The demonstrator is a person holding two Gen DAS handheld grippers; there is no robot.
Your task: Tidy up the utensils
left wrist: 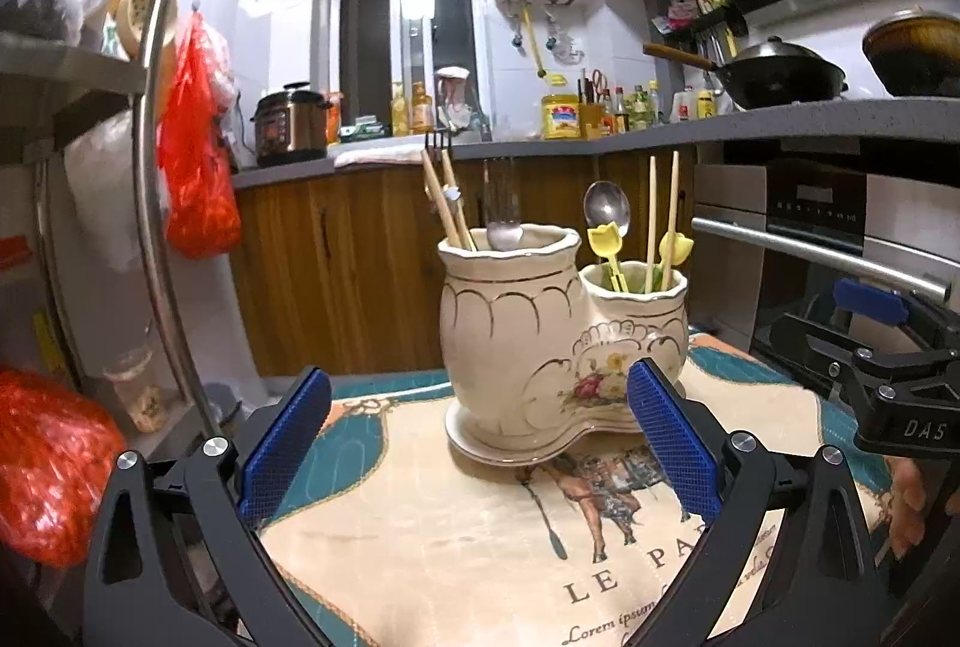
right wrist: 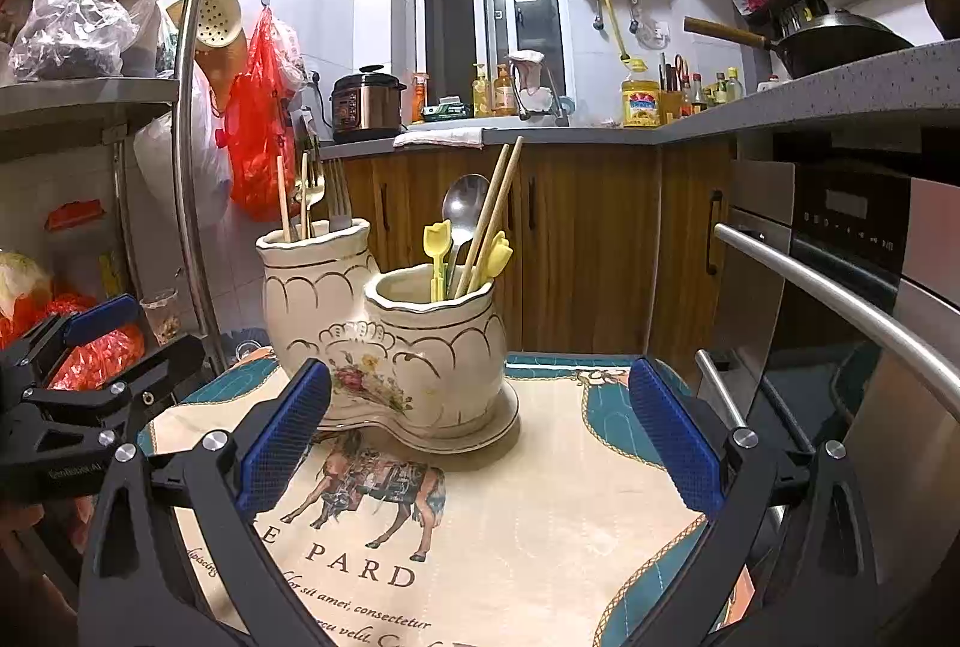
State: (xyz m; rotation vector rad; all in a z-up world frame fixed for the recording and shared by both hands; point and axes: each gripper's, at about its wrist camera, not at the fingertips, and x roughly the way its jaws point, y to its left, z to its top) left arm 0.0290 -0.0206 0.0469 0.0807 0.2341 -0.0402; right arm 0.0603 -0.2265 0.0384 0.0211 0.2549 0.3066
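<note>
A cream ceramic twin-pot utensil holder [left wrist: 540, 341] is seen standing upright on a printed cloth [left wrist: 468, 539] that covers the bench. In the left wrist view the holder sits ahead of the left tongs [left wrist: 480, 443], whose blue pads are spread wide with nothing between them; the right-hand pad overlaps the holder's base in the picture, and contact cannot be judged. The right tongs [right wrist: 480, 437] are likewise spread wide and empty, with the holder just ahead and to their left.

The taller pot [right wrist: 315, 281] is seen to hold wooden chopsticks [left wrist: 447, 203], a gold-coloured utensil [right wrist: 307, 194] and a fork [right wrist: 339, 200]; their lower ends are hidden inside the pot. A spoon bowl [left wrist: 503, 233] is made out at its rim in the left view only. The shorter pot [right wrist: 435, 341] holds a metal spoon [right wrist: 463, 209], a pair of chopsticks [right wrist: 501, 203] and two yellow tulip-topped picks [right wrist: 437, 242]; their lower ends are hidden too.

Part of the right tongs' frame is visible at the right edge of the left view, with fingers [left wrist: 909, 503] of a hand cut off below it. The cloth's print, a horse and lettering, is partly covered by the tongs. The bench edges are cut off. An oven [right wrist: 840, 251] stands to the right, a metal shelf rack [left wrist: 150, 167] with red bags [left wrist: 198, 155] to the left.
</note>
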